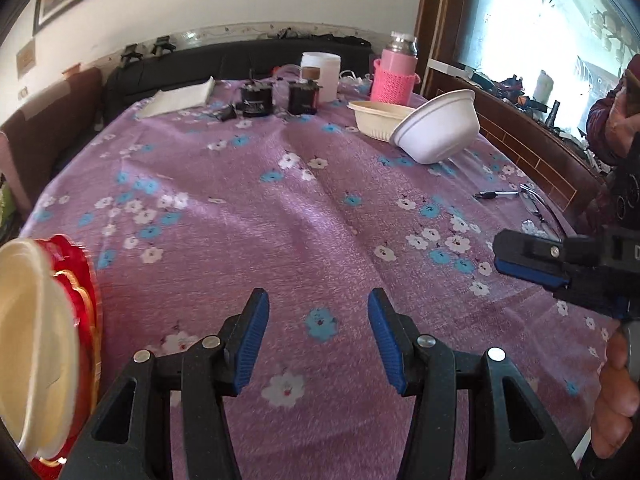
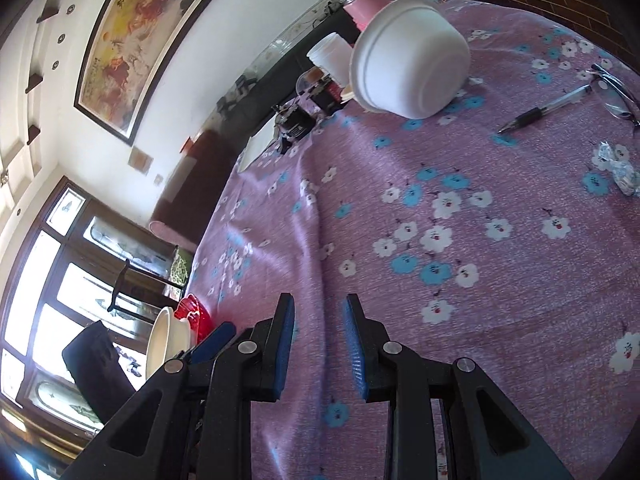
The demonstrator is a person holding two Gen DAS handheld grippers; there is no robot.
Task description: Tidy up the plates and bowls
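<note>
A white bowl (image 1: 438, 128) lies tipped on its side at the far right of the purple flowered tablecloth (image 1: 300, 208), leaning against a cream bowl (image 1: 376, 118). It also shows in the right wrist view (image 2: 408, 56). A cream bowl (image 1: 28, 344) sits on red plates (image 1: 82, 304) at the near left edge; this stack shows in the right wrist view (image 2: 168, 340). My left gripper (image 1: 318, 320) is open and empty above the cloth. My right gripper (image 2: 319, 328) is open and empty; it also appears in the left wrist view (image 1: 532, 260).
A pink thermos (image 1: 394, 72), a white jar (image 1: 320, 72), two black boxes (image 1: 280, 98) and a white paper (image 1: 180, 98) stand at the far edge. A pen (image 2: 544, 110), glasses (image 2: 616, 92) and a crumpled wrapper (image 2: 618, 168) lie at the right.
</note>
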